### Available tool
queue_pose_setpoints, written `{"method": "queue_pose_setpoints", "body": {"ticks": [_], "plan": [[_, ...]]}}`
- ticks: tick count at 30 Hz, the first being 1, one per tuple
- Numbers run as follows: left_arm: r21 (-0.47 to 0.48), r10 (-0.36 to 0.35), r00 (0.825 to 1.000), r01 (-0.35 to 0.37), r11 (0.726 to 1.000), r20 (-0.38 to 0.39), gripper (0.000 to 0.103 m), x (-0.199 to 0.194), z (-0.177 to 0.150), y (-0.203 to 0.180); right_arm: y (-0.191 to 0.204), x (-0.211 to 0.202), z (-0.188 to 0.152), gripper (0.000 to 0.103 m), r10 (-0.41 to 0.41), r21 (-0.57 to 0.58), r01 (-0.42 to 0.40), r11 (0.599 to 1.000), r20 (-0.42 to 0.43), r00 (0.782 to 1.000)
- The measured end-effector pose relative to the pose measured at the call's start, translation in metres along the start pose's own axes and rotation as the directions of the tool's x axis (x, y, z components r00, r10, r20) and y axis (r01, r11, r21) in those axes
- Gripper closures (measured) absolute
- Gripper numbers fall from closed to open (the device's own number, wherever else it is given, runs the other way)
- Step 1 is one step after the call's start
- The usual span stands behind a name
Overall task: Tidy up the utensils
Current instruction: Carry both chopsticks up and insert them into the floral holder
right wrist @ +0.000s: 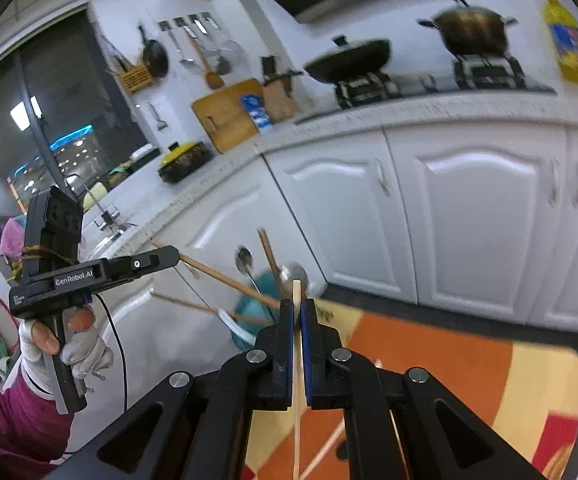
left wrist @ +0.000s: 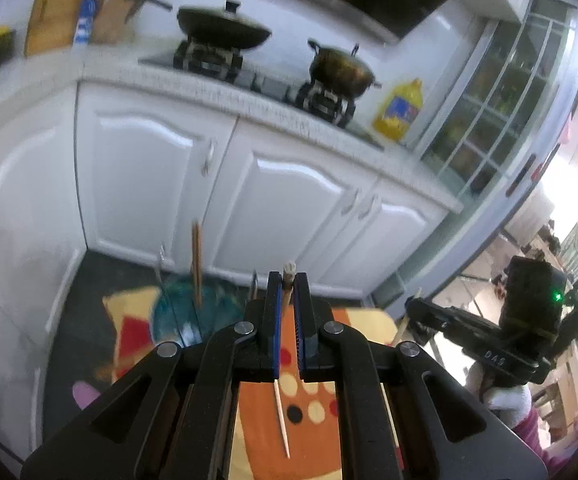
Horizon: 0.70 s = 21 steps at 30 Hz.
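Pinching a brown chopstick (left wrist: 288, 280), the left gripper (left wrist: 287, 292) has its jaws nearly shut around it. The right gripper (right wrist: 298, 312) clamps a pale chopstick (right wrist: 297, 360) the same way. Beyond both grippers' tips stands a teal holder (right wrist: 257, 312) with spoons (right wrist: 293, 274) and more chopsticks.

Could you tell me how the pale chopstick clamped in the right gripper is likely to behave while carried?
Probably stiff and light: the pale chopstick stays straight, held only at its middle. Being thin and smooth, it may pivot or slip between the right gripper pads.
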State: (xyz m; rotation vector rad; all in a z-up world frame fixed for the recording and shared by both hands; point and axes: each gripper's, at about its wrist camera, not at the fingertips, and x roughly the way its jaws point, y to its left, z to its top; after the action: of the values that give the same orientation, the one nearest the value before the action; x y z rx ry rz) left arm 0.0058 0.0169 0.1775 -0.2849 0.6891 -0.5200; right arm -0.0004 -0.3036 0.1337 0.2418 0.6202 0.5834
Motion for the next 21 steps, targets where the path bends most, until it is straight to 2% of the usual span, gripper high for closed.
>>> {"method": "queue_pose_setpoints", "body": {"ticks": [5, 9, 21], "plan": [[0.014, 0.022, 0.998, -0.023, 1.0, 0.059, 0.099, -0.018, 0.03, 0.008, 0.02, 0.013, 0.034, 0.1, 0.011, -0.059, -0.008, 0.998, 0.041, 0.999], [0.012, 0.048, 0.996, -0.049, 0.999, 0.08, 0.099, -0.019, 0.04, 0.018, 0.03, 0.029, 0.053, 0.1, 0.017, -0.09, -0.012, 0.996, 0.056, 0.998], [-0.03, 0.137, 0.987, -0.135, 0.99, 0.079, 0.099, -0.001, 0.049, 0.058, 0.053, 0.098, 0.07, 0.1, 0.043, -0.136, -0.035, 0.99, 0.054, 0.998]]}}
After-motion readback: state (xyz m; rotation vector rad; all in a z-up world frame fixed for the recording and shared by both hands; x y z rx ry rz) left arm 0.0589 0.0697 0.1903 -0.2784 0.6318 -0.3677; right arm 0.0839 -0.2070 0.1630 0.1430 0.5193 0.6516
